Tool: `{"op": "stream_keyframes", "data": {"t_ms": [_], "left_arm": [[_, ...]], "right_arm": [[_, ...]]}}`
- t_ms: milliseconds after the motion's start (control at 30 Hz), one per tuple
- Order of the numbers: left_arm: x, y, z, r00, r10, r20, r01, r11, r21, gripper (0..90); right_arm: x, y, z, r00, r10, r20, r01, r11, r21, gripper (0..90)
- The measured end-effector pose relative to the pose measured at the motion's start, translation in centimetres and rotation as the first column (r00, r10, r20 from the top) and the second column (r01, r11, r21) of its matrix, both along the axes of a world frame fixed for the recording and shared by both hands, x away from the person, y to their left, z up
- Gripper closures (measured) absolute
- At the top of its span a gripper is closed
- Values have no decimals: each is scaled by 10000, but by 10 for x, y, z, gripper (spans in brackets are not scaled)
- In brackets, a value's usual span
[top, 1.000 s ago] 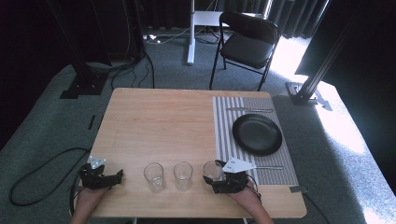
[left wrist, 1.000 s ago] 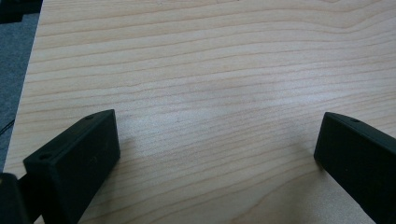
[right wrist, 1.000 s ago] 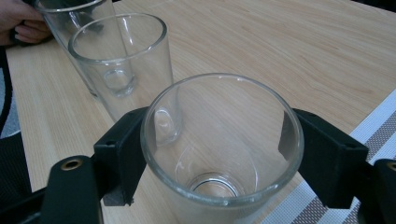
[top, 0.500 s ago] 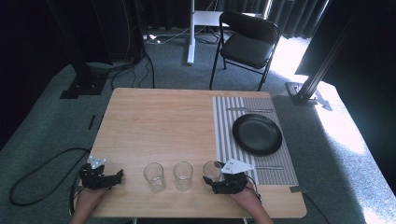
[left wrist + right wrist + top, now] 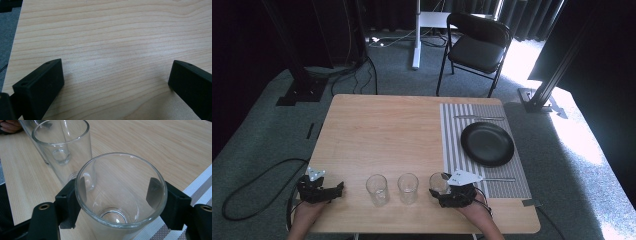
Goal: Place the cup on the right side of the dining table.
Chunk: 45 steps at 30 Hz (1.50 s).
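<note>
1. Right gripper [image 5: 443, 192], near table edge: black jaws have just been closing and now clamp the clear drinking glass [image 5: 120, 195], one pad on each side of its wall.
2. The held glass stands upright on the light wooden table [image 5: 382, 130], just beside the grey striped placemat [image 5: 452, 145], rightmost in a row of three.
3. Middle clear glass [image 5: 407, 187] and left clear glass [image 5: 377, 189] stand apart.
4. Left gripper [image 5: 115, 82]: jaws wide apart over bare wood.
5. Black round plate [image 5: 487, 144] lies on the placemat.

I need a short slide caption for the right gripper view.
Right gripper clamps a clear drinking glass on the wooden table.
</note>
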<state>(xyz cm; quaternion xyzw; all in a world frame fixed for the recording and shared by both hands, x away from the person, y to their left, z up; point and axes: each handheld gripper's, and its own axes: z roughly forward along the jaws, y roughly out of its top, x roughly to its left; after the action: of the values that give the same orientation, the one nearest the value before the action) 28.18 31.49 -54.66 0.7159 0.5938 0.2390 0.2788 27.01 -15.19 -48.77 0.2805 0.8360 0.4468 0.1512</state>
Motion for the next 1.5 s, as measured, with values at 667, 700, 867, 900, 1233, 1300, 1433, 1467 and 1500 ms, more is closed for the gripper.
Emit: {"op": "stream_keyframes", "data": {"t_ms": [667,700,867,900,1233,1300,1433,1467,1500], "left_arm": [[0,0,0,10000,1,1,-1,10000,-3,5],[0,0,0,10000,2,3,-2,10000,-4,5],[0,0,0,10000,1,-1,-1,10000,-2,5],[0,0,0,10000,1,-1,-1,10000,-2,5],[0,0,0,10000,-11,-7,11,10000,15,5],[0,0,0,10000,-10,5,10,10000,12,5],[0,0,0,10000,-7,6,7,10000,8,5],[0,0,0,10000,-9,5,9,10000,9,5],[0,0,0,10000,-9,6,9,10000,9,5]], "right_arm": [[13,-4,19,9976,-681,155,680,9977,78,282],[14,-5,19,9971,-745,170,743,9972,100,282],[21,-6,24,9943,-1046,208,1045,9945,72,282],[22,-6,25,9934,-1129,220,1128,9936,84,282],[35,-8,30,9885,-1493,226,1493,9888,5,282],[37,-9,31,9878,-1544,216,1545,9880,-17,281],[42,-9,32,9857,-1658,285,1663,9860,-136,282],[43,-9,32,9848,-1713,287,1717,9851,-137,281],[44,-10,32,9848,-1713,281,1718,9850,-162,281]]}}
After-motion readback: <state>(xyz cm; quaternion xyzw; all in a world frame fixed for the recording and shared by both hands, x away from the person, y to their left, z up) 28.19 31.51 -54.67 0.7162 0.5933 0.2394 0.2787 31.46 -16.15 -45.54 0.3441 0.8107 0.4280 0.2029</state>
